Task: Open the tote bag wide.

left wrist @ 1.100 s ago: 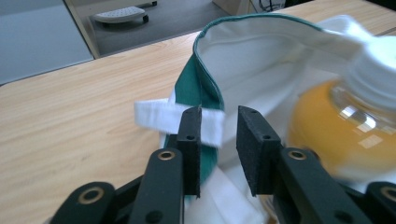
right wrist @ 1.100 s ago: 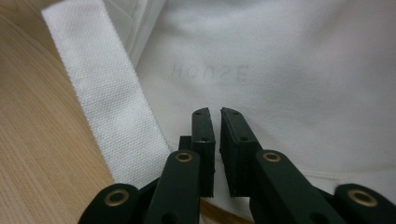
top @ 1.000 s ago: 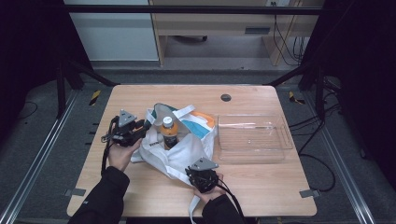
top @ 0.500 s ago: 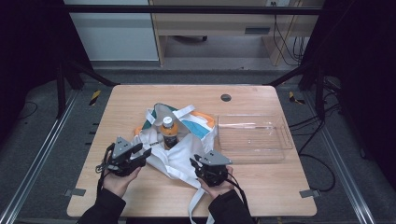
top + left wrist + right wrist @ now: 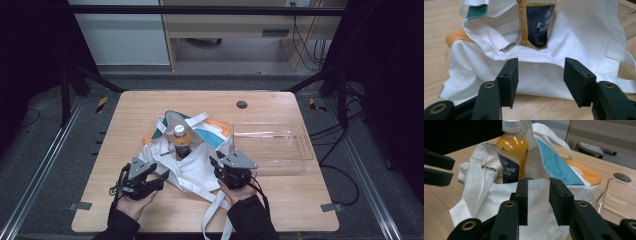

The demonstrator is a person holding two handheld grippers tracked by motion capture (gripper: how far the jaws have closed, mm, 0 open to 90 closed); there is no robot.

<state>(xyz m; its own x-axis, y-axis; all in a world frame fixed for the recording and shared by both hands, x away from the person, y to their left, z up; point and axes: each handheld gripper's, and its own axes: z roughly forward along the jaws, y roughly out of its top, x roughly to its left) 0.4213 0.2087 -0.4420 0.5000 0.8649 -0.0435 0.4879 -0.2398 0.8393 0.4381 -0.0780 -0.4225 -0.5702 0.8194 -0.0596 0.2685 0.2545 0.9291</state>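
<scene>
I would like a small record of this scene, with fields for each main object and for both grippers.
bag: white tote bag with teal and orange parts, lying on the table, mouth open
bottle: orange drink bottle, white cap, upright inside the bag
tray: clear plastic tray, empty, right of the bag
left gripper: open, at the bag's near left edge
right gripper: open, jaws narrower, by the bag's near right edge

So the bottle point(image 5: 181, 141) stands upright inside the tote bag point(image 5: 192, 150) mid-table, clear tray point(image 5: 272, 147) just right of the bag, small round disc point(image 5: 242, 104) behind both.
</scene>
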